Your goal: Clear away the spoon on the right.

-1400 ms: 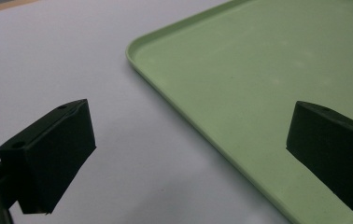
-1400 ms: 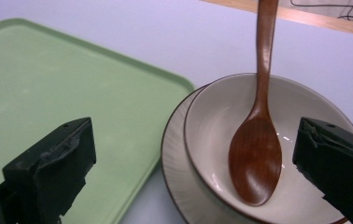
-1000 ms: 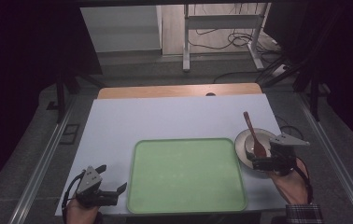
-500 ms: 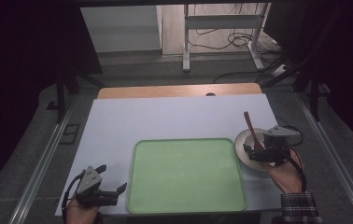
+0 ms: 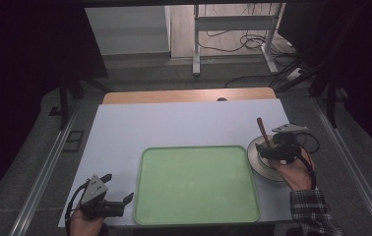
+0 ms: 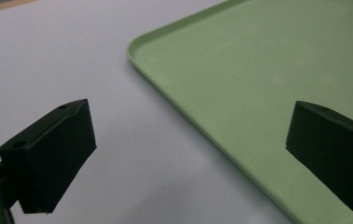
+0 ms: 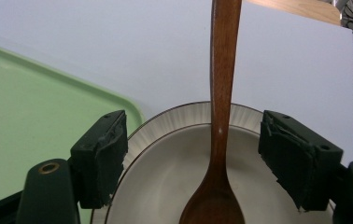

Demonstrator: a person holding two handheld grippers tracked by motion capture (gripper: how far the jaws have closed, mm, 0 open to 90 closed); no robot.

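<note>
A light green tray lies at the front middle of the white table. Right of it sits a white plate with a brown wooden spoon resting in it, handle pointing away. My right gripper hovers over the plate, open. In the right gripper view its jaws stand wide on either side of the spoon, above the plate, touching nothing. My left gripper rests open at the front left, by the tray's left edge.
A wooden strip runs along the table's far edge. Metal rails flank the table on both sides. Beyond it stand a desk frame and floor cables.
My right gripper has moved forward and left over the plate, so the spoon now lies between its jaws. The left gripper has stayed put.
</note>
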